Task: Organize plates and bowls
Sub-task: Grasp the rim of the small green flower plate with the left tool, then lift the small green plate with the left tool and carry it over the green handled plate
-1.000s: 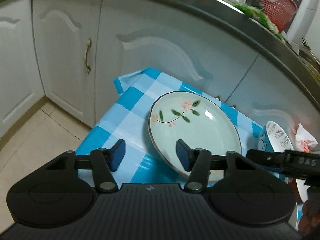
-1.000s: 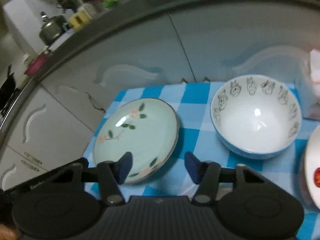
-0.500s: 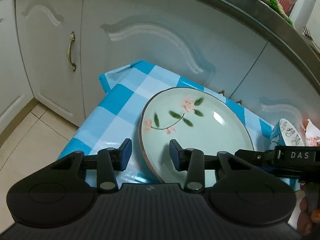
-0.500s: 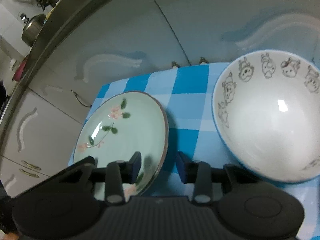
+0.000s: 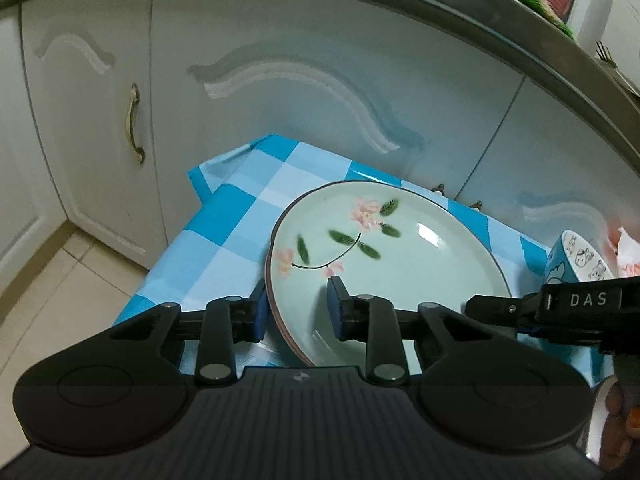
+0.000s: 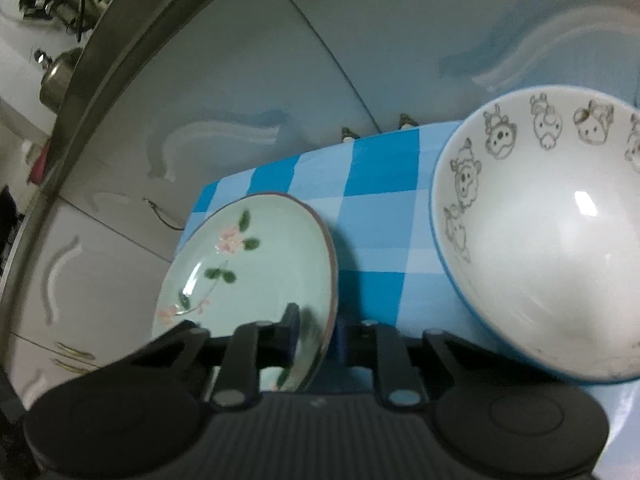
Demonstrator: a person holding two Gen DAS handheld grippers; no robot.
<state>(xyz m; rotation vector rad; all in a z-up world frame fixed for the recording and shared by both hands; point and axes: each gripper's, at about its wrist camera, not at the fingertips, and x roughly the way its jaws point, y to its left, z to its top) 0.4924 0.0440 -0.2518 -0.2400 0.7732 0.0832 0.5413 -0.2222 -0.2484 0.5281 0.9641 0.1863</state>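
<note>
A pale green plate (image 5: 400,264) with pink flowers lies on the blue checked tablecloth (image 5: 240,224). My left gripper (image 5: 296,310) straddles its near left rim, one finger outside, one on the inside; the jaws are close around the rim. My right gripper (image 6: 316,338) straddles the plate's (image 6: 248,272) opposite rim the same way, and the plate looks tilted. A white bowl with cartoon animals and a blue outside (image 6: 544,240) stands to the right; its edge also shows in the left wrist view (image 5: 580,260).
White cabinet doors (image 5: 280,100) with a brass handle (image 5: 134,124) stand right behind the table under a steel counter edge (image 5: 480,20). The table's left corner (image 5: 200,176) drops to a tiled floor (image 5: 48,280). A pot (image 6: 60,76) sits on the counter.
Both grippers have moved in onto the plate and narrowed around its rims. The plate now looks tipped up from the cloth. The bowl has not moved.
</note>
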